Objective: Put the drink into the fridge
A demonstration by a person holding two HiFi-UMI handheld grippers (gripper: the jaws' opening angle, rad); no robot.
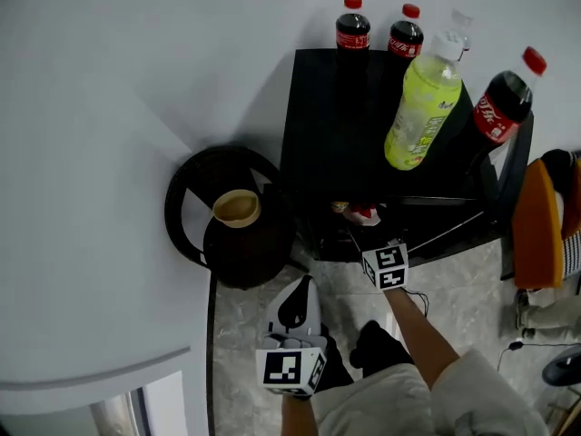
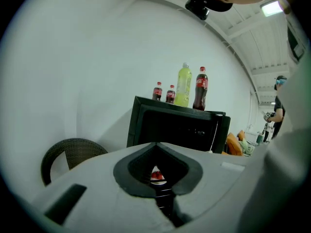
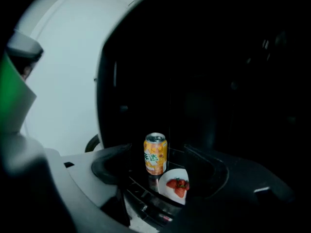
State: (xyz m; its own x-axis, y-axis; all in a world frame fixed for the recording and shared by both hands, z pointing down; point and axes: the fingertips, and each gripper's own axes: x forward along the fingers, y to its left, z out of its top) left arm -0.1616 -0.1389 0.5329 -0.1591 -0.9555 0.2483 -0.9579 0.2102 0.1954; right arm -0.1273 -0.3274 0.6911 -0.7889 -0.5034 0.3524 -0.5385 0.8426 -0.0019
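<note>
R gripper (image 3: 160, 165): jaws spread wide and touching nothing, pointed into the open black fridge (image 1: 345, 116). Seen btwn the jaws, the orange drink can (image 3: 155, 154) stands upright on a shelf inside the fridge, clear of both jaws. Just beside the can, on its R in that view, is a white plate (image 3: 167, 191) w/ strawberries (image 3: 179, 186). Rest of the fridge interior is too dark to read.

L gripper (image 2: 156, 145): jaws pressed together, nothing pinched. It's held low, back from the fridge and near the person's body, tips aimed at the fridge front. A bit of the strawberries shows thru the hollow in the pads.

Head view: fridge door (image 1: 514, 166) is swung open to the R. On top of the fridge are a yellow-green bottle (image 1: 422, 103) and 3 cola bottles (image 1: 352, 25) w/ red caps. Dark wicker chair (image 1: 182, 207) sits just L of the fridge, against a white wall (image 1: 136, 80). Marble-look floor (image 1: 245, 334) below.
</note>
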